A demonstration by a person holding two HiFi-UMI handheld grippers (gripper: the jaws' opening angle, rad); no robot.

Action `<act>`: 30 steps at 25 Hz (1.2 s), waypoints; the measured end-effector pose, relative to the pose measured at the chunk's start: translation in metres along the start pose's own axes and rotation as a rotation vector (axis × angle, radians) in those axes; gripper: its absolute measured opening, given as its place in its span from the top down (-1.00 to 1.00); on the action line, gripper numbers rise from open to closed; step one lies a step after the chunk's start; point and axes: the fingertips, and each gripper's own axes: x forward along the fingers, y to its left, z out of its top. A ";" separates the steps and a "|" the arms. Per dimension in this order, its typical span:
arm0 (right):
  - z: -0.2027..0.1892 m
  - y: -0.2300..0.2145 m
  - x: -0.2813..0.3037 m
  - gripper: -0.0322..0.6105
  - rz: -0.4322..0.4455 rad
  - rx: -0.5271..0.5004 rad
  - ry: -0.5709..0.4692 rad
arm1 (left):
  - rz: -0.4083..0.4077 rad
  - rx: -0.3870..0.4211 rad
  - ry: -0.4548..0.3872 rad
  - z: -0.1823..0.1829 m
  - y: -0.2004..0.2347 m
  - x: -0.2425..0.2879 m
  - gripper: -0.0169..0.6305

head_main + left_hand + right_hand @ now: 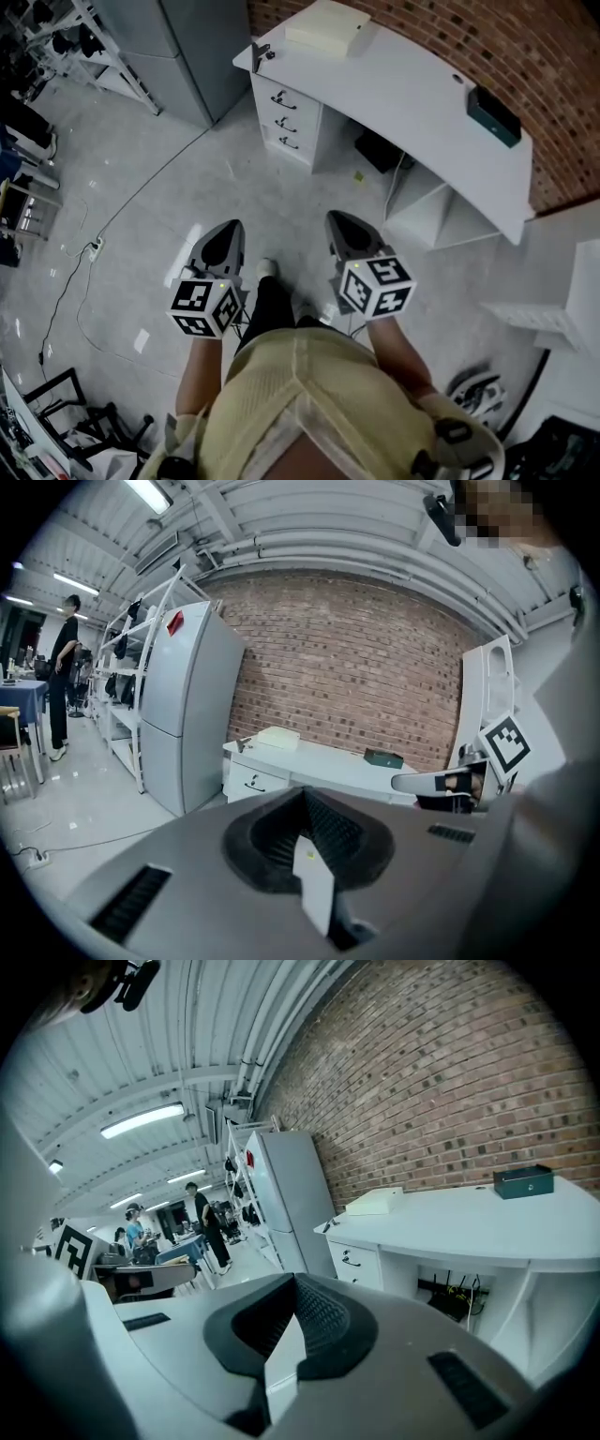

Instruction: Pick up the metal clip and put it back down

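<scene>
I held left tongs (pixel 230 230) and right tongs (pixel 337 221) closed, empty | probable clip (pixel 261 52) lay well ahead on worktop (pixel 403 94) corner, nearer left tongs | axis unreadable

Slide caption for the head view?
Person stands short of the white curved desk, left gripper and right gripper both shut and empty, over grey floor.
</scene>
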 end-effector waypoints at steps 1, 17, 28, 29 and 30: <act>0.002 0.002 0.008 0.89 -0.002 0.002 0.004 | -0.002 -0.001 0.003 0.003 0.007 0.004 0.94; 0.043 0.024 0.127 0.66 0.040 0.108 0.021 | -0.033 -0.001 0.010 0.044 0.105 0.070 0.94; 0.064 0.046 0.200 0.55 0.034 0.099 0.040 | -0.014 -0.019 0.016 0.057 0.176 0.083 0.94; 0.066 0.048 0.206 0.55 0.031 0.099 0.038 | -0.013 -0.018 0.019 0.057 0.181 0.084 0.94; 0.069 0.048 0.211 0.55 0.026 0.100 0.035 | -0.014 -0.017 0.021 0.057 0.186 0.085 0.94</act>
